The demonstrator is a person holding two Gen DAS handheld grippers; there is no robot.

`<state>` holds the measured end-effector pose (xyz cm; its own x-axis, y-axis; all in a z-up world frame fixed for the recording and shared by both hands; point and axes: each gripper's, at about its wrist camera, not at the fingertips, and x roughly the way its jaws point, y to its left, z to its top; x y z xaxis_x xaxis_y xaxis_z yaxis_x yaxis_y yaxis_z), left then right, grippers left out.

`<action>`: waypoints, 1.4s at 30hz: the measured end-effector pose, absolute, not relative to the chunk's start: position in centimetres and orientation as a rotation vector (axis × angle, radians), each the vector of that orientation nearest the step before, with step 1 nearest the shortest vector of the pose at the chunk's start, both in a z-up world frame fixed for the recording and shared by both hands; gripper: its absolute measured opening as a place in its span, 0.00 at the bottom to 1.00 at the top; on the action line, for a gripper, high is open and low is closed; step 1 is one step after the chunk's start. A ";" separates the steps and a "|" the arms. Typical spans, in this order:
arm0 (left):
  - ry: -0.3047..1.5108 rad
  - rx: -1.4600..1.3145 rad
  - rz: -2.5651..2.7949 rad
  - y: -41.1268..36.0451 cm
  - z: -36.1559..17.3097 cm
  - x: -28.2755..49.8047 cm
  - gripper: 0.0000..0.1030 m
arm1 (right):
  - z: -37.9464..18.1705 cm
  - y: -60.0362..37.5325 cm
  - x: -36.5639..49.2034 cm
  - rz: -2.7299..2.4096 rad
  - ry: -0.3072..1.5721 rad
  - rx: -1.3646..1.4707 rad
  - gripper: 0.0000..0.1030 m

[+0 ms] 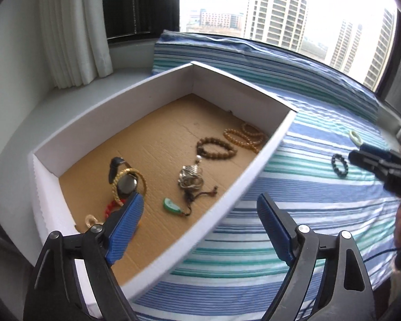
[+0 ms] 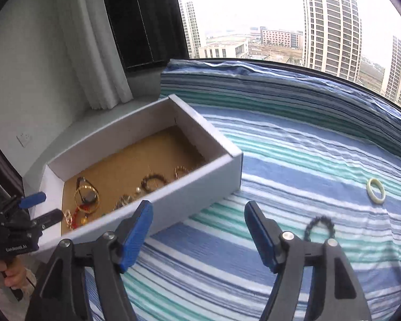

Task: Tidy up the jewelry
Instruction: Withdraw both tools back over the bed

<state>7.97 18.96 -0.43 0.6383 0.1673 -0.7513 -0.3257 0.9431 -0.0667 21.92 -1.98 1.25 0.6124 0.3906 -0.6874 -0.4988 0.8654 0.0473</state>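
A white cardboard box (image 1: pixel 259 165) (image 2: pixel 200 195) with a brown floor lies on the striped bedding. It holds several pieces: brown bead bracelets (image 1: pixel 216 148), a silver pendant (image 1: pixel 191 178), a green jade pendant (image 1: pixel 172 206), a gold bangle with a watch (image 1: pixel 128 184). A black bead bracelet (image 1: pixel 340 165) (image 2: pixel 319 226) and a pale green bangle (image 1: pixel 355 137) (image 2: pixel 376 190) lie on the bedding to the right of the box. My left gripper (image 1: pixel 200 224) (image 2: pixel 41 208) is open and empty over the box's near wall. My right gripper (image 2: pixel 197 232) (image 1: pixel 361 155) is open and empty, left of the black bracelet.
The blue, teal and white striped bedding (image 2: pixel 280 160) covers the surface up to a raised fold under the window (image 2: pixel 254 26). A white curtain (image 1: pixel 72 26) and a grey sill (image 1: pixel 125 69) stand left of the box.
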 end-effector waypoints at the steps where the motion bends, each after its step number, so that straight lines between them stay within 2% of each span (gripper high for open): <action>1: 0.838 -0.203 0.260 17.5 -0.7 7.5 0.86 | -0.1 -3.0 20.2 0.523 0.769 -0.165 0.70; 9: 0.980 -0.121 0.046 5.8 -5.7 7.0 0.87 | -7.8 -14.1 8.7 0.405 0.815 -0.150 0.70; 17: 1.007 -0.072 -0.041 0.2 -6.1 7.6 0.87 | -6.4 -22.6 3.1 0.264 0.741 -0.077 0.70; 21: 1.001 -0.056 -0.031 -0.7 -5.8 8.1 0.87 | -6.2 -23.8 3.3 0.249 0.706 -0.037 0.70; 30: 1.044 -0.044 0.010 -1.2 -7.3 8.6 0.87 | -8.1 -23.9 4.6 0.216 0.767 -0.041 0.70; 42: 1.086 -0.035 0.022 -1.8 -8.7 9.7 0.87 | -9.0 -29.7 6.7 -0.059 0.831 -0.010 0.70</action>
<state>9.67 -1.85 -8.67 0.4657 0.0009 -0.8849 -0.0354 0.9992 -0.0176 6.67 -29.75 -8.98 0.6726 -0.0562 -0.7379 0.0480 0.9983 -0.0323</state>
